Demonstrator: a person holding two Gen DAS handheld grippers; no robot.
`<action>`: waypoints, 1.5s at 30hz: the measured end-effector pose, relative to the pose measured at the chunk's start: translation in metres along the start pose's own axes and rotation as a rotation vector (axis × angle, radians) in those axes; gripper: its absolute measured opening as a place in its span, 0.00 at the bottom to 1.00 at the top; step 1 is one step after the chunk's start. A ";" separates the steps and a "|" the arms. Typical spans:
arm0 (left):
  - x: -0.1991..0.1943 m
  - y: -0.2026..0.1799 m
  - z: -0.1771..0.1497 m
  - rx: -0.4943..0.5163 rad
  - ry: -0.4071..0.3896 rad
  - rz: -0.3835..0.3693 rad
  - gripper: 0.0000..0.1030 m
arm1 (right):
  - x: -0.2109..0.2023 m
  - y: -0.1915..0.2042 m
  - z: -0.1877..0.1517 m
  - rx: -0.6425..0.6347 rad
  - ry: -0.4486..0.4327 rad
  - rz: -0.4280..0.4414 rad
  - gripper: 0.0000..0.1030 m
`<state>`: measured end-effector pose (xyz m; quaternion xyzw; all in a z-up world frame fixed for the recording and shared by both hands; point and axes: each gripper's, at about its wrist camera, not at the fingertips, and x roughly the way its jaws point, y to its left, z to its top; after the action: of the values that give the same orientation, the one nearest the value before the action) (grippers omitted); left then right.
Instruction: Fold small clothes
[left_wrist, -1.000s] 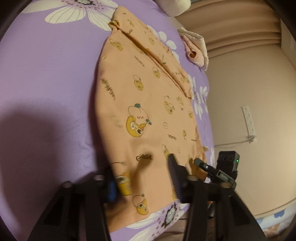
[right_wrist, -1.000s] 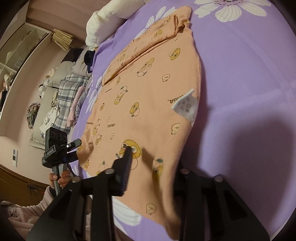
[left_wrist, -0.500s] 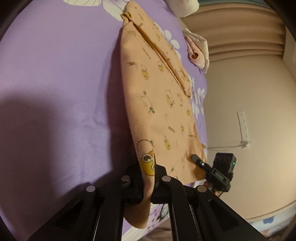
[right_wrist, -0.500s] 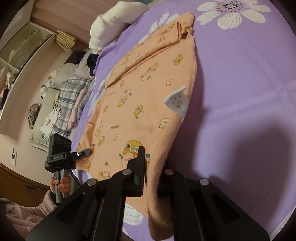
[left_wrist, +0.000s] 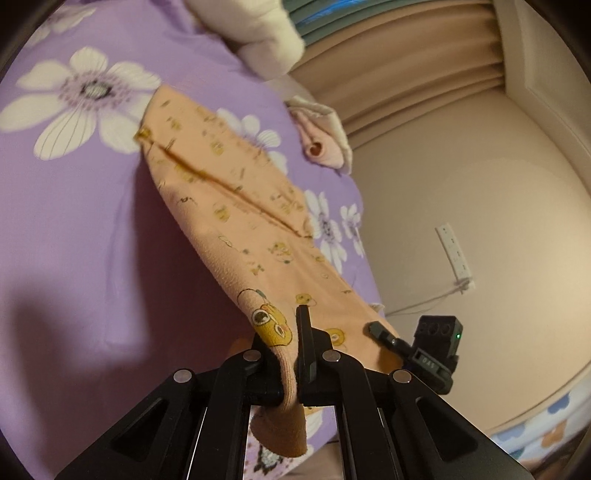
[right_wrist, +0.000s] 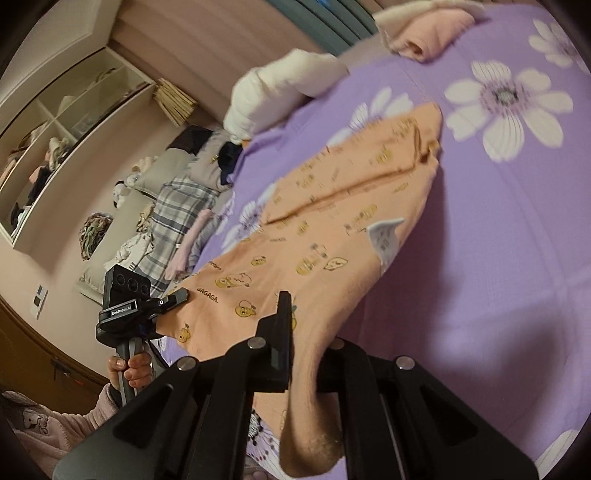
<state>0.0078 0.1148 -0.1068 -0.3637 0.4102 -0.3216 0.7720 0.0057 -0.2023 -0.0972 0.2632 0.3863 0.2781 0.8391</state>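
An orange child's garment (left_wrist: 236, 221) with yellow cartoon prints has its far end on the purple flowered bedsheet (left_wrist: 74, 229). My left gripper (left_wrist: 286, 354) is shut on one near hem corner and holds it above the bed. My right gripper (right_wrist: 306, 339) is shut on the other near hem corner of the garment (right_wrist: 332, 236), also lifted. The near half hangs between the two grippers. A white care label (right_wrist: 384, 236) sticks out at the garment's right edge. Each gripper shows in the other's view: the right gripper (left_wrist: 376, 328), the left gripper (right_wrist: 177, 295).
A white pillow (left_wrist: 266, 44) and a rolled pink cloth (left_wrist: 321, 140) lie at the bed's far end. A pile of plaid and grey clothes (right_wrist: 173, 218) lies beside the bed. A wall socket strip (left_wrist: 454, 251) is on the beige wall.
Both grippers went from open over the hem to shut on its corners, then lifted the near end off the bed and carried it toward the far end.
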 end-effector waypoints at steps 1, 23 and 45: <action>-0.001 -0.001 0.001 0.005 -0.004 -0.005 0.00 | -0.002 0.003 0.002 -0.008 -0.010 0.005 0.05; -0.039 -0.044 -0.008 0.130 -0.063 -0.037 0.00 | -0.044 0.035 0.014 -0.136 -0.082 0.013 0.04; -0.074 -0.086 -0.030 0.225 -0.063 -0.042 0.00 | -0.089 0.085 0.005 -0.371 -0.110 0.068 0.05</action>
<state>-0.0688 0.1197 -0.0182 -0.2932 0.3393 -0.3701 0.8136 -0.0612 -0.2025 0.0061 0.1315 0.2730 0.3578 0.8833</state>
